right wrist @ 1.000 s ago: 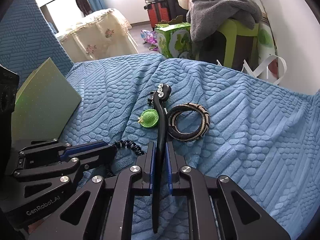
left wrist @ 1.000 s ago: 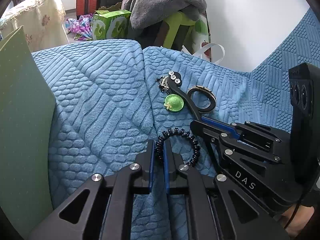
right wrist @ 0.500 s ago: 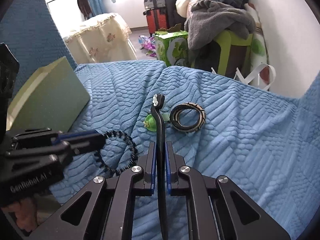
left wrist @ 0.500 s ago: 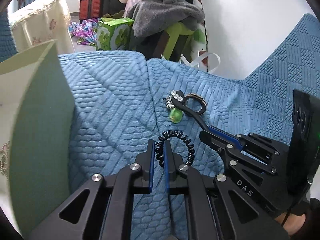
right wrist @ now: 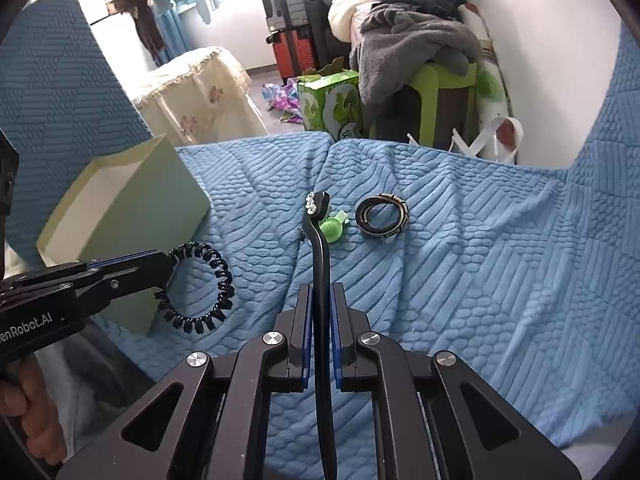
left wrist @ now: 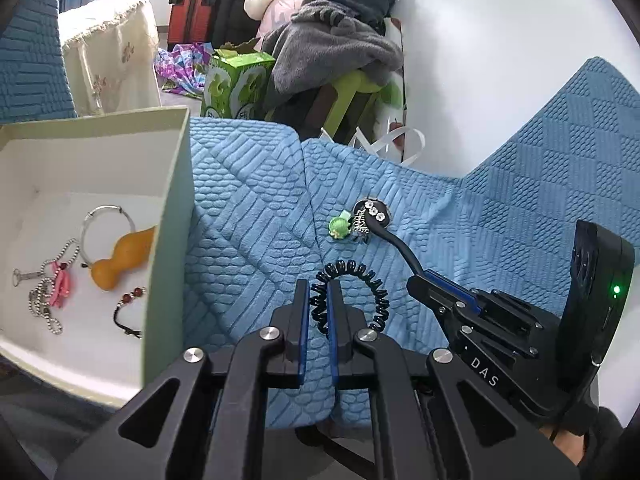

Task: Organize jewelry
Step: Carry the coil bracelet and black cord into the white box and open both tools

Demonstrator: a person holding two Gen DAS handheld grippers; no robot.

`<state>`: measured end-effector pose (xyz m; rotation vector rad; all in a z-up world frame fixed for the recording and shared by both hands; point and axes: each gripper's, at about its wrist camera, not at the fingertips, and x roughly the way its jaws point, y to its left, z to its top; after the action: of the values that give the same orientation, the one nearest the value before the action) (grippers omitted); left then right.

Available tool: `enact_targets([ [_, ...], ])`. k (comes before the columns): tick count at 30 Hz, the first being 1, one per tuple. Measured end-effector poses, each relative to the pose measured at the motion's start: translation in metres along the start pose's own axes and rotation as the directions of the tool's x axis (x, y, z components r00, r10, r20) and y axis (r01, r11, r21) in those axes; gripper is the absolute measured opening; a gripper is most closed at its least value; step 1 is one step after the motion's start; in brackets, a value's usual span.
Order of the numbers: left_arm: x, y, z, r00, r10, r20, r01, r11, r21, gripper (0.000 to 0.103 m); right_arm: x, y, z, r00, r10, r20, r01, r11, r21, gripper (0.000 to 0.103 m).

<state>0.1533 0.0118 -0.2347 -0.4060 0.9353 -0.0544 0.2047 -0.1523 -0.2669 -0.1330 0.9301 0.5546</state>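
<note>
My left gripper (left wrist: pixel 319 292) is shut on a black coiled hair tie (left wrist: pixel 352 292), held above the blue blanket; it also shows in the right wrist view (right wrist: pixel 200 288). My right gripper (right wrist: pixel 320 300) is shut on a long black hair clip (right wrist: pixel 319 248) with rhinestones at its tip (left wrist: pixel 374 216). The pale green box (left wrist: pixel 168 208) stands open at the left, holding a bangle (left wrist: pixel 106 228), chains and a gourd pendant (left wrist: pixel 120 256). A green hat clip (right wrist: pixel 334 228) and a black patterned bangle (right wrist: pixel 382 214) lie on the blanket.
The blue textured blanket (right wrist: pixel 480 280) covers the seat and back. Beyond its far edge are a green carton (right wrist: pixel 332 104), a green stool with grey clothes (right wrist: pixel 416 48), suitcases and a cloth-covered table (right wrist: pixel 192 92). A small dark brooch (left wrist: pixel 359 226) lies by the hat clip.
Both grippers have risen and pulled back with their items. The left view has swung so the open inside of the box now shows.
</note>
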Motion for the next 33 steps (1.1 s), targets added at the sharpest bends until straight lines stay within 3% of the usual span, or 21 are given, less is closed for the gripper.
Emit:
enact_targets([
  [9,-0.045,0.002,0.024,0.999,0.002,0.042,-0.003,1.0,0.023,0.008,-0.05,0.024,0.032,0.997,-0.008,0.075,0.003,0.998,0.07,0.006],
  [18,-0.108,0.011,0.068,0.99,0.034,0.14,-0.045,0.996,0.075,0.008,-0.097,0.054,0.079,0.984,-0.015,0.178,0.003,0.998,0.066,0.004],
  [21,-0.12,0.018,0.074,0.985,0.052,0.162,-0.066,0.995,0.079,0.008,-0.102,0.069,0.091,0.976,-0.043,0.211,0.039,0.999,0.027,0.003],
  [25,-0.126,0.035,0.07,0.985,0.054,0.163,-0.065,0.996,0.066,0.008,-0.089,0.077,0.094,0.982,-0.028,0.189,0.023,0.999,0.027,0.002],
  [29,-0.13,0.057,0.062,0.985,0.068,0.161,-0.074,0.997,0.035,0.008,-0.079,0.092,0.092,0.982,-0.059,0.179,0.065,0.998,-0.025,0.002],
  [33,-0.128,0.081,0.054,0.985,0.084,0.148,-0.084,0.996,-0.008,0.008,-0.056,0.092,0.079,0.994,-0.044,0.104,0.047,0.999,-0.023,0.002],
])
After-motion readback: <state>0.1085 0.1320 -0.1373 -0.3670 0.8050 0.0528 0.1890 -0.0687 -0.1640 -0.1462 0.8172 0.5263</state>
